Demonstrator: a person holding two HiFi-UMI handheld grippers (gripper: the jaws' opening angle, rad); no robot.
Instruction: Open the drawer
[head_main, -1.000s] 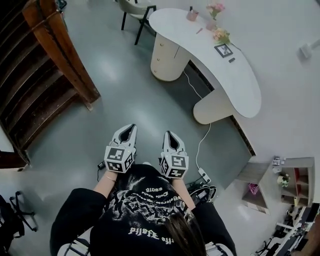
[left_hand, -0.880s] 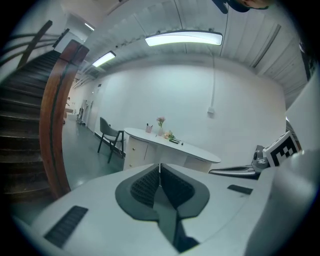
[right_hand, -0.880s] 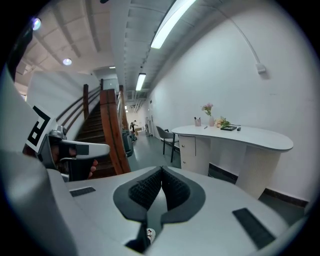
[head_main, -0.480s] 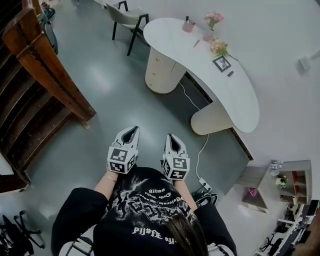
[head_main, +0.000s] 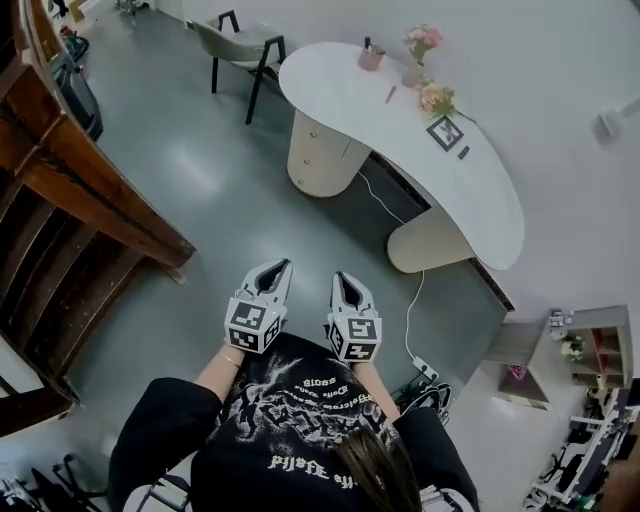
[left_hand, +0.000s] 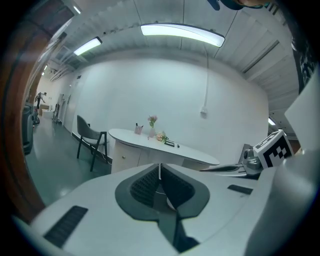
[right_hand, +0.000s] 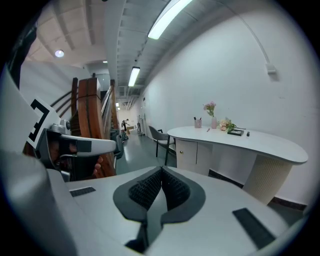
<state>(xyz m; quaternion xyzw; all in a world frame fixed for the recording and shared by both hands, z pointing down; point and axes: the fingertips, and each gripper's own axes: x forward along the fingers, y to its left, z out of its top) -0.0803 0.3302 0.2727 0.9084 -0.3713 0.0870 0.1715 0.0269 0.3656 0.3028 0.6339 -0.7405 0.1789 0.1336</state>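
Nothing is done yet. The drawer (head_main: 312, 152), in the rounded cabinet under the worktop (head_main: 330, 78), looks closed. It is well apart from the left hand-held gripper (head_main: 278, 266) and right hand-held gripper (head_main: 341, 279). All 2 have jaws together, empty. Approach, grip and pull are left.

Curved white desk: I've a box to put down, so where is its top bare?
The curved white desk is bare at its end by the grey chair and at its other rounded end. Crowded along the wall: pink cup, flowers, black frame.
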